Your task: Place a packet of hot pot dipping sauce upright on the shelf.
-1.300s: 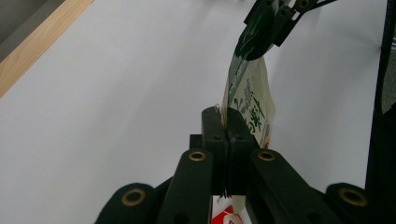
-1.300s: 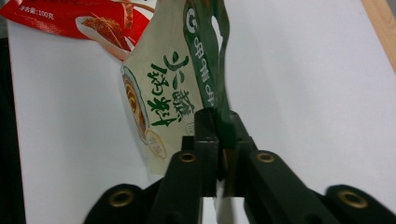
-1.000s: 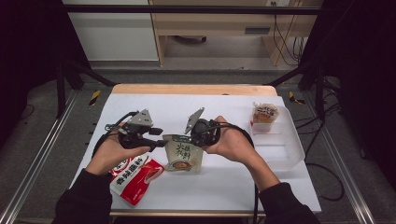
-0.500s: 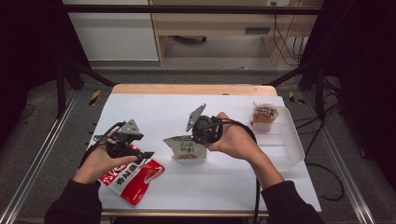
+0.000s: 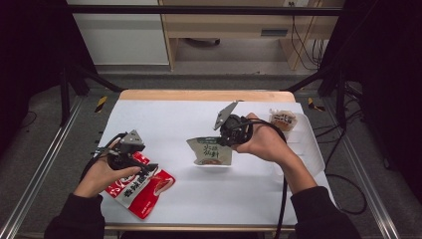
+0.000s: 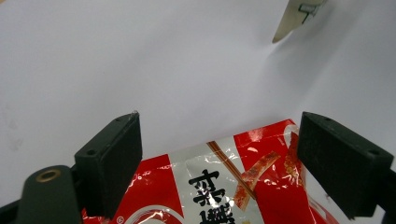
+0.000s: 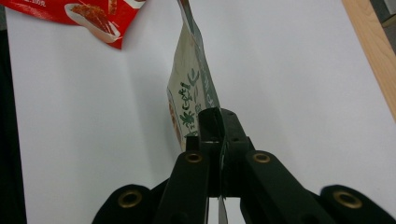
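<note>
A green-and-beige snack pouch (image 5: 211, 152) hangs just above the white table, pinched at its top edge by my right gripper (image 5: 225, 139). In the right gripper view the jaws (image 7: 215, 135) are shut on that pouch (image 7: 191, 88), which hangs edge-on beyond them. A red snack pouch (image 5: 142, 188) lies flat at the front left. My left gripper (image 5: 148, 168) hovers over its upper edge. Its jaws have just been opening and stand wide (image 6: 219, 140). The red pouch (image 6: 233, 186) lies below and between them, and the pads do not touch it.
A clear plastic bin (image 5: 304, 145) stands at the table's right side with another small snack pack (image 5: 282, 119) in its far end. The table's wooden far edge (image 5: 199, 94) runs behind. The white tabletop (image 5: 164, 124) is bare between the two hands.
My left gripper has left the green pouch, swung left and down to the red pouch, and opened. My right gripper has carried the green pouch slightly right and up.
</note>
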A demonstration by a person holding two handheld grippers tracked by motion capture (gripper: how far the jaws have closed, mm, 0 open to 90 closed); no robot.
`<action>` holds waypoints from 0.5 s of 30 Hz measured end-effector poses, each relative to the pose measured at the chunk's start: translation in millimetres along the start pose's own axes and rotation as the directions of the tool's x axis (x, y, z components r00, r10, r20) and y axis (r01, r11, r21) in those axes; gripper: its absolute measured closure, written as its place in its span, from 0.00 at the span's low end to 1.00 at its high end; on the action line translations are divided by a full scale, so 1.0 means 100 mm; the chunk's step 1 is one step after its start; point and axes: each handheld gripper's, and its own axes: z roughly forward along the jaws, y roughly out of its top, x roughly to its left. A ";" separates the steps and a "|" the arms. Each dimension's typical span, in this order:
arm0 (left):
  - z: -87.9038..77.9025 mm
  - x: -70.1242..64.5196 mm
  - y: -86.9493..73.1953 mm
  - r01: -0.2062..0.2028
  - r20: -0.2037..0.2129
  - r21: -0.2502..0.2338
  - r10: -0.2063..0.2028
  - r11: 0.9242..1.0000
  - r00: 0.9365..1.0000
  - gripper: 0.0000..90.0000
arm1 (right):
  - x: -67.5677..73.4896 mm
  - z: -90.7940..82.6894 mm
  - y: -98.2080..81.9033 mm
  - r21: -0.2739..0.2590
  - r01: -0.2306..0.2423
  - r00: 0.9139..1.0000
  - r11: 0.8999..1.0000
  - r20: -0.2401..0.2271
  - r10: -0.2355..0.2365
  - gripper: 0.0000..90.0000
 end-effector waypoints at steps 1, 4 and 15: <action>0.00 0.00 0.00 -0.006 0.000 0.008 0.006 1.000 1.000 0.16 | -0.02 -0.02 -0.01 0.000 -0.004 1.000 1.000 0.002 0.004 1.00; 0.01 0.00 -0.01 -0.005 0.005 0.013 0.005 1.000 1.000 0.15 | -0.07 -0.08 -0.05 -0.007 -0.015 1.000 1.000 0.006 0.015 1.00; 0.03 -0.01 -0.01 -0.012 0.003 0.013 0.012 1.000 1.000 0.14 | -0.16 -0.20 -0.20 -0.013 -0.038 0.999 0.999 0.017 0.038 1.00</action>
